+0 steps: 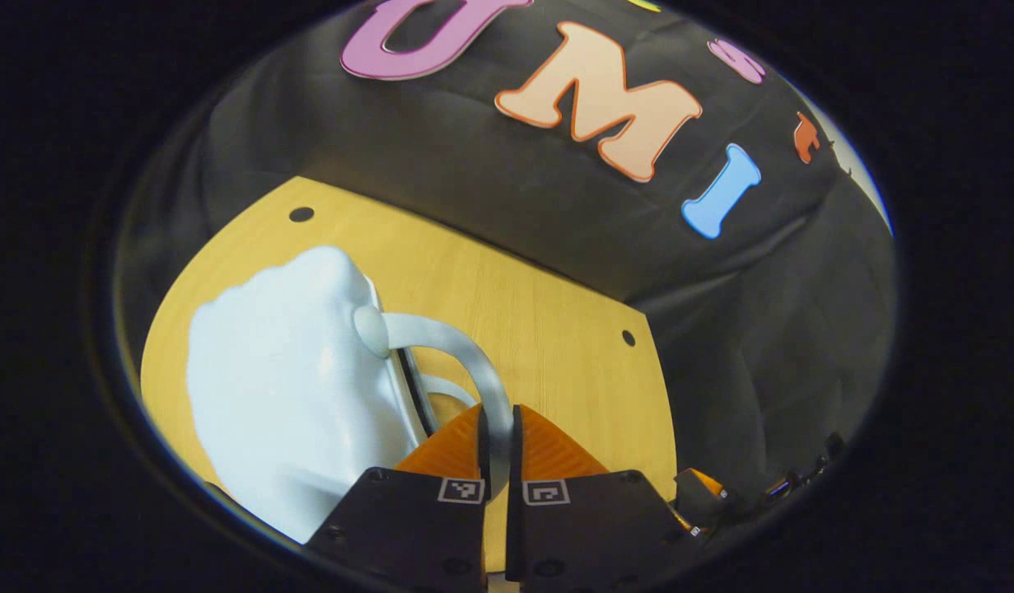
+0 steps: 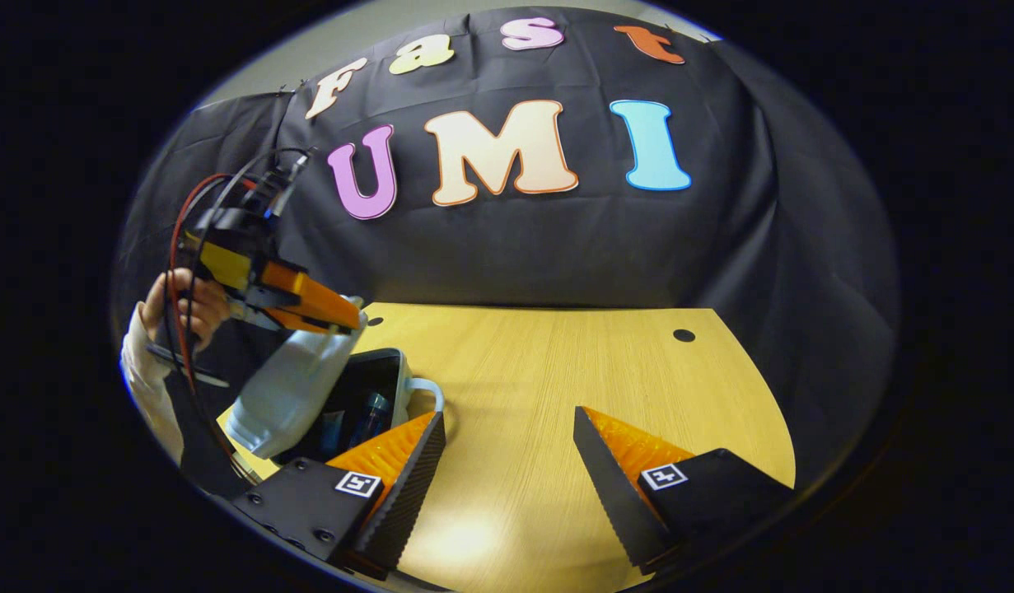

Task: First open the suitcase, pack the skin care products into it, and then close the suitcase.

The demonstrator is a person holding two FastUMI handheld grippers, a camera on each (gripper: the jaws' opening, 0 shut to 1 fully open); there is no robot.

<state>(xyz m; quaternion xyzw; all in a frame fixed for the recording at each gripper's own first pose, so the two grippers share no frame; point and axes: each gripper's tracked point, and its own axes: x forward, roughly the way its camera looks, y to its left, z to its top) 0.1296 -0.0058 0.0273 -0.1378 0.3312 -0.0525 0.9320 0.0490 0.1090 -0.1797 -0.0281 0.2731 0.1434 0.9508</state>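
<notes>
A small white suitcase lies at the table's left side. My left gripper (image 1: 496,432) is shut on the grey handle (image 1: 465,350) of its lid (image 1: 292,395). From the right gripper view, the left gripper (image 2: 350,321) holds the lid (image 2: 288,387) raised at a slant over the dark inside of the suitcase base (image 2: 401,387). Skin care bottles (image 2: 373,414) lie inside, partly hidden by the lid. My right gripper (image 2: 511,461) hovers open over bare table to the right of the suitcase, with nothing between its fingers.
The wooden table (image 2: 556,371) has small round holes (image 2: 684,335) near its far edge. Black cloth walls close in the back and sides. A hand (image 2: 185,305) and a white sleeve (image 2: 144,371) hold the left gripper at the left.
</notes>
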